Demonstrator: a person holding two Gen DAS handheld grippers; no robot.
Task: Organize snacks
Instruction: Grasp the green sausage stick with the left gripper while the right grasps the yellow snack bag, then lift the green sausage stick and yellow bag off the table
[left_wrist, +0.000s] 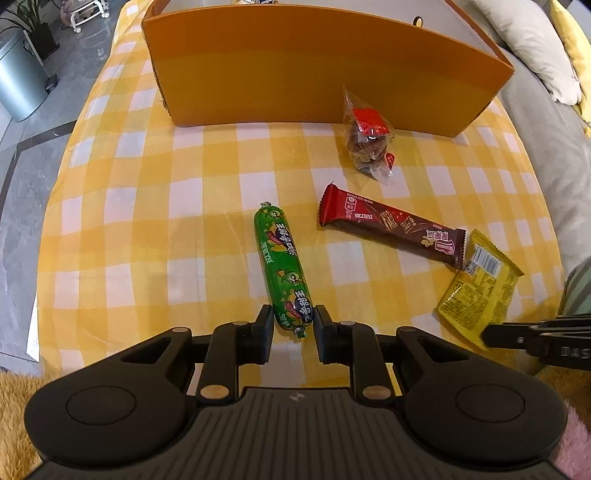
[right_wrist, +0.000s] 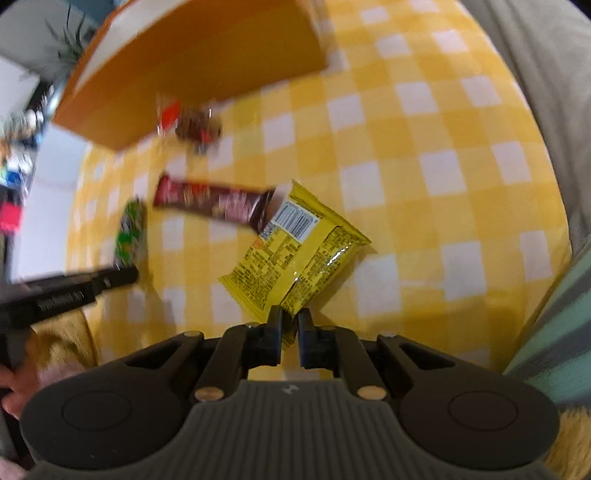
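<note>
The left gripper (left_wrist: 293, 320) has its jaws clenched on the near end of the green sausage (left_wrist: 283, 266), long axis toward 12 o'clock. The right gripper (right_wrist: 289, 322) jaws grasp the yellow packet (right_wrist: 295, 251) edge. The orange box (left_wrist: 314, 66) lies at 12 o'clock across the surface (left_wrist: 147, 221).

Yellow-and-white checked tablecloth (left_wrist: 147, 206), orange box (left_wrist: 295, 70), green sausage (left_wrist: 282, 258), red-brown bar (left_wrist: 391, 225), yellow packet (right_wrist: 299, 247)
</note>
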